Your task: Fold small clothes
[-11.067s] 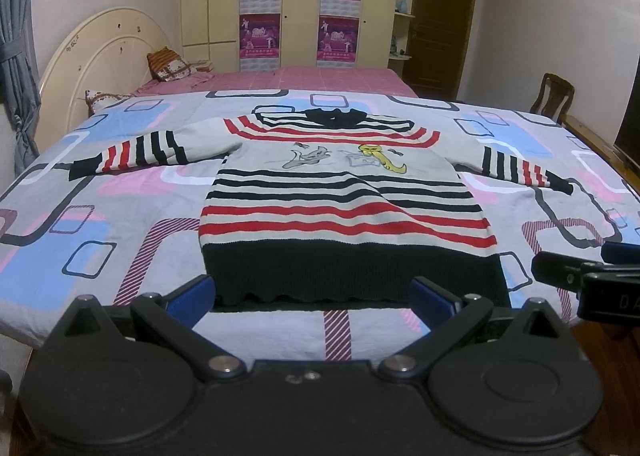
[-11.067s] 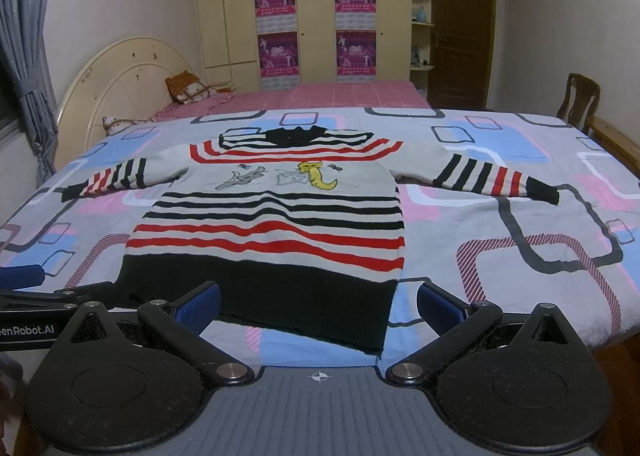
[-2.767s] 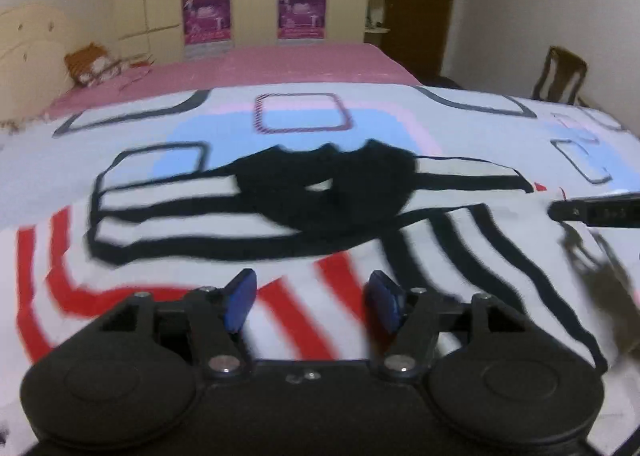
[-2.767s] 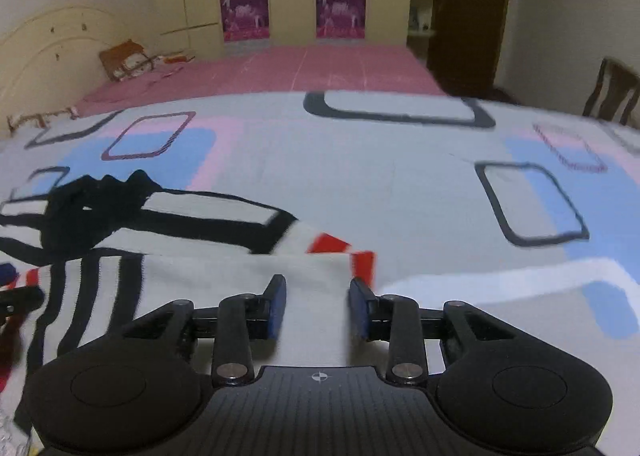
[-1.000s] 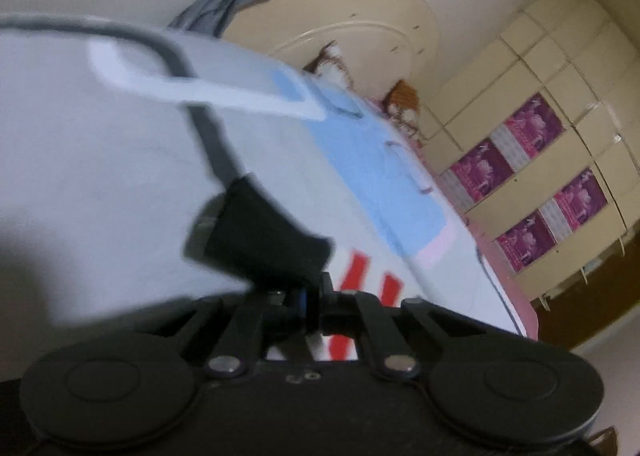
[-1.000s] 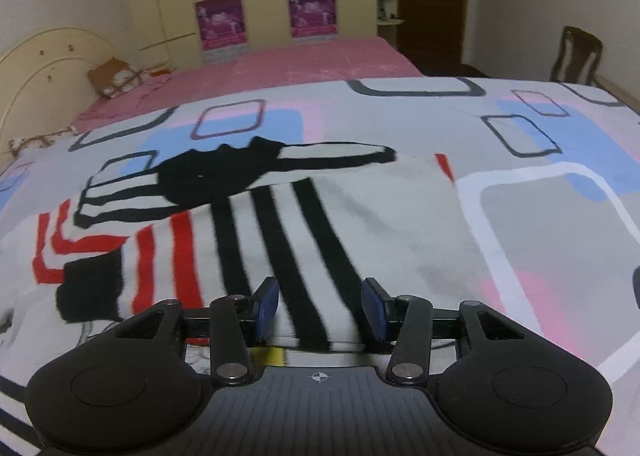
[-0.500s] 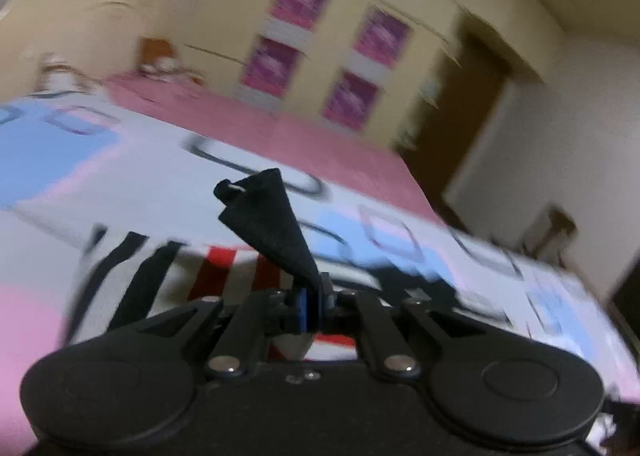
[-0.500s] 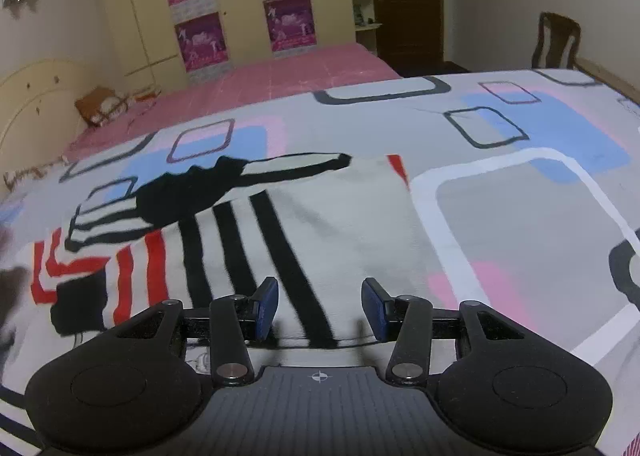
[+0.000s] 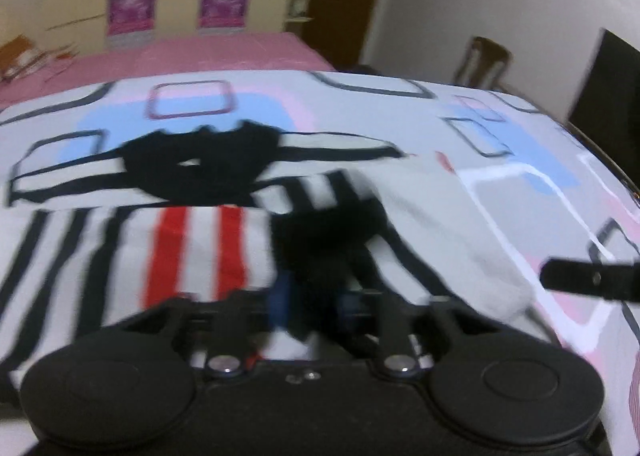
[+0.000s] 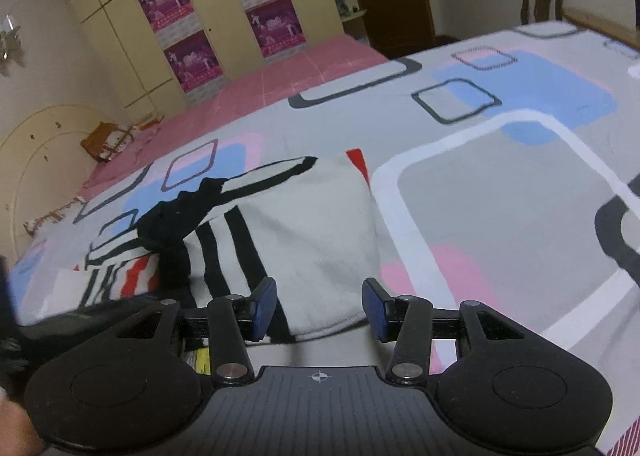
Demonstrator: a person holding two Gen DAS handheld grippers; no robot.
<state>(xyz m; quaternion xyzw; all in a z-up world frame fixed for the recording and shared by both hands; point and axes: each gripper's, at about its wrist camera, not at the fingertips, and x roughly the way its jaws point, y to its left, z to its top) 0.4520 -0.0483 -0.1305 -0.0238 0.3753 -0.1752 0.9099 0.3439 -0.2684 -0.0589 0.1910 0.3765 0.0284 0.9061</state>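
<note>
One soft knitted striped sweater [image 10: 304, 232] lies folded.

The left gripper [image 9: 316, 302] is built from matte black plastic, with two large round discs at its base, angled link arms fastened by silver screws, and blue pads [image 9: 279, 302] on its fingers, though these are blurred. The right gripper [image 10: 319, 308] has the same black body, two round discs, silver screws at the link pivots and blue pads [image 10: 266, 306]; a ribbed grey panel marked with a small white crosshair is seen between its discs.
</note>
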